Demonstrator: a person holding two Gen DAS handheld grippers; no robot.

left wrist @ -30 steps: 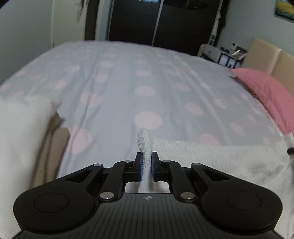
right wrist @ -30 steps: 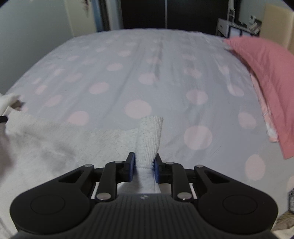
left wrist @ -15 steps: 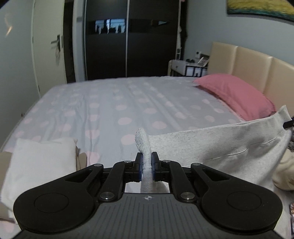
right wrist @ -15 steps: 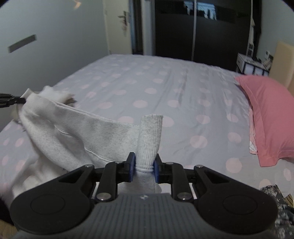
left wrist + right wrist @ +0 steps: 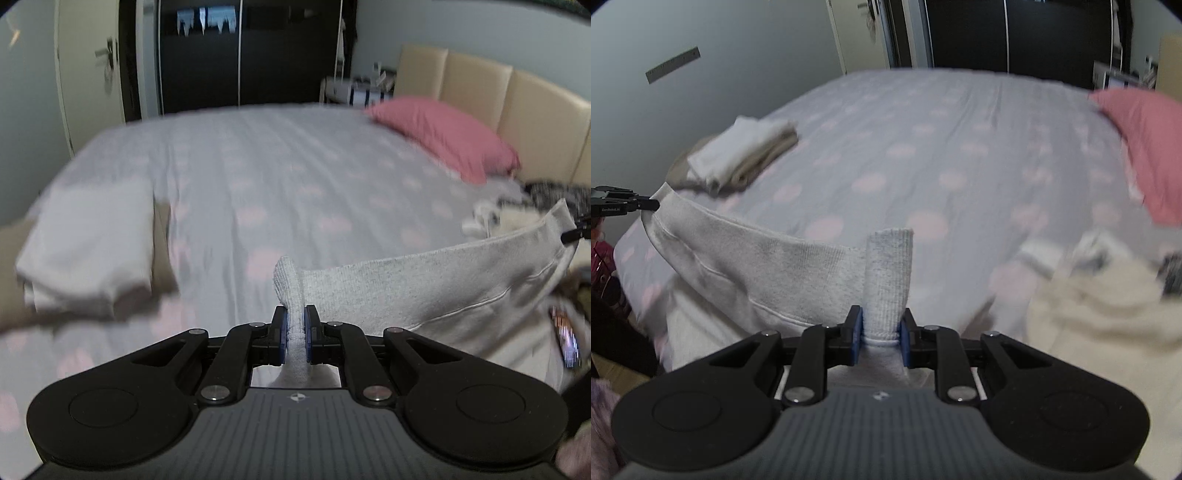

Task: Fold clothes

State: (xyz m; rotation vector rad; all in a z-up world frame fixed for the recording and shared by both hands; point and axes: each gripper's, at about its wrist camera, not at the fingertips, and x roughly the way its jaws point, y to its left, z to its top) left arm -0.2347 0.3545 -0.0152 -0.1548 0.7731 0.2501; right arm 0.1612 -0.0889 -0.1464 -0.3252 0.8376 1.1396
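Observation:
A light grey knit garment (image 5: pixel 443 284) hangs stretched in the air between my two grippers, above the near edge of the bed. My left gripper (image 5: pixel 294 332) is shut on one ribbed end of it. My right gripper (image 5: pixel 881 334) is shut on the other ribbed end (image 5: pixel 888 273). In the right wrist view the garment (image 5: pixel 757 266) sags leftward to the left gripper's tip (image 5: pixel 646 204). In the left wrist view the right gripper's tip (image 5: pixel 576 230) shows at the far right edge.
The bed (image 5: pixel 277 177) has a grey sheet with pink dots. A folded white and beige stack (image 5: pixel 88 251) lies at its left edge, also seen in the right wrist view (image 5: pixel 742 157). A pink pillow (image 5: pixel 439 133) and a pile of loose clothes (image 5: pixel 1108 295) lie at right.
Both grippers have risen and pulled back from the bed, lifting the grey garment off the sheet. It now hangs between them. The folded stack and clothes pile have come into view.

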